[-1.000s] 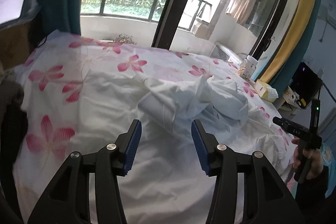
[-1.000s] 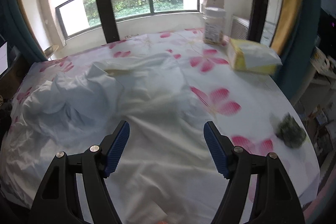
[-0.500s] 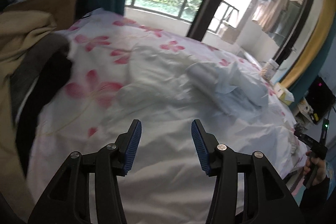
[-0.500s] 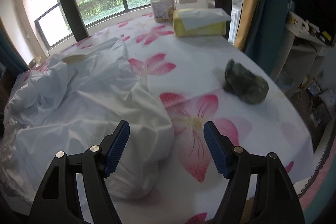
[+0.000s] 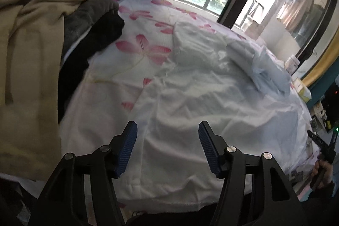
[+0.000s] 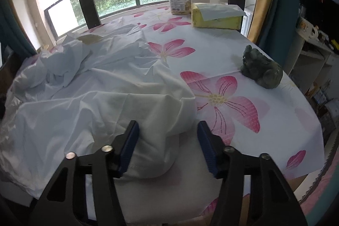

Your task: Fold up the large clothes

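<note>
A large white garment [image 5: 211, 99] lies crumpled across the flowered tablecloth [image 5: 144, 50]. My left gripper [image 5: 167, 130] hovers over its near left hem, its jaws opening with nothing pressed between them. In the right wrist view the garment [image 6: 106, 99] ends in a rounded, folded corner at the near edge. My right gripper [image 6: 168, 128] straddles that corner and its jaws are closing. The left pad is against the fold, while the right pad stands clear over bare tablecloth [image 6: 222, 99]. A hand holds the right gripper's handle [image 5: 324, 147] at the far right of the left wrist view.
A heap of beige, grey and black clothes [image 5: 31, 56] crowds the table's left side. A green stone figurine [image 6: 262, 71], a yellow tissue pack [image 6: 216, 16] and a clear jar [image 6: 180, 1] stand at the right and back. Windows lie behind, shelves at the right.
The left gripper swung left and down to the garment's near left hem, and its jaws widened. The right gripper moved right and down onto the garment's near right corner, and its jaws narrowed.
</note>
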`<state>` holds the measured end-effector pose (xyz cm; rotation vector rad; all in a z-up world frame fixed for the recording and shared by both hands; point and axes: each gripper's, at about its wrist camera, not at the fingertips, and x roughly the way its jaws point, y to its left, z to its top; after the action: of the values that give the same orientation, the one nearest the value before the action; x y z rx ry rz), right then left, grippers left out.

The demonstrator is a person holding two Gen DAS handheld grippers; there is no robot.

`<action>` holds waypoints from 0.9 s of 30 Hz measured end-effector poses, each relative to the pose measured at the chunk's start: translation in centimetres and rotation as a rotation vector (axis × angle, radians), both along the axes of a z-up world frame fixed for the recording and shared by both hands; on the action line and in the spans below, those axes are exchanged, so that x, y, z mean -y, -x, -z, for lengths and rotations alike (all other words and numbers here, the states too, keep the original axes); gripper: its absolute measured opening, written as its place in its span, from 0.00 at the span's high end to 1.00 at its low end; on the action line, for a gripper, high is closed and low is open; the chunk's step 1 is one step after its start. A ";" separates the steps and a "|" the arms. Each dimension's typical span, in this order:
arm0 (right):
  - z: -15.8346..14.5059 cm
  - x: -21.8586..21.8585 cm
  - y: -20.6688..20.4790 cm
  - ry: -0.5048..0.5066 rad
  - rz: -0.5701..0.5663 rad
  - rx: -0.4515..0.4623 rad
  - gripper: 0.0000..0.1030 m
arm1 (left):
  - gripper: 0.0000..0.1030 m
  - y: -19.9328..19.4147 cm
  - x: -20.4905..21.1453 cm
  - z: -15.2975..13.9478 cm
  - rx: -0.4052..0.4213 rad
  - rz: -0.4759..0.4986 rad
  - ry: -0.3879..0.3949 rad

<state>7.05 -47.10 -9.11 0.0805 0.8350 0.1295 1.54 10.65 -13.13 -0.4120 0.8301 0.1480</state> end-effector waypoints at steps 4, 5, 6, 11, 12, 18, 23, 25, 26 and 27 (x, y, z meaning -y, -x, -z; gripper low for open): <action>0.0 -0.8 0.3 0.068 -0.026 0.019 0.76 | 0.38 0.5 0.7 0.1 -0.025 -0.002 -0.094; 0.0 -1.0 0.5 0.068 -0.035 0.021 0.79 | 0.38 0.8 0.7 0.1 -0.025 -0.012 -0.111; -0.1 -1.1 0.6 0.069 -0.041 0.023 0.88 | 0.38 1.1 0.5 0.1 -0.024 -0.021 -0.114; -0.1 -0.9 1.0 0.025 -0.039 0.028 0.96 | 0.38 1.5 0.7 0.8 -0.049 -0.011 -0.168; -0.3 -0.5 0.9 0.006 -0.035 0.024 0.96 | 0.38 1.4 1.0 0.8 -0.060 0.000 -0.190; -2.6 2.1 2.1 -0.039 -0.010 0.057 0.96 | 0.85 1.3 3.1 0.3 -0.082 0.137 -0.251; -2.9 4.1 2.6 -0.083 0.008 0.037 0.96 | 0.97 1.9 1.7 -1.2 -0.022 0.125 -0.205; -2.1 4.3 2.4 -0.082 0.019 0.008 0.95 | 0.97 1.8 1.3 -1.5 -0.013 0.116 -0.202; -1.4 4.4 2.2 -0.099 0.021 -0.010 0.95 | 0.97 1.7 1.1 -1.4 -0.016 0.112 -0.201; -1.0 4.4 2.1 -0.107 0.019 -0.019 0.93 | 0.97 1.7 1.0 -1.2 -0.019 0.108 -0.199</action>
<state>4.95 -51.49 -8.09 0.1904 0.8463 0.1554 -0.16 9.63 -11.95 -0.1785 0.8456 0.1331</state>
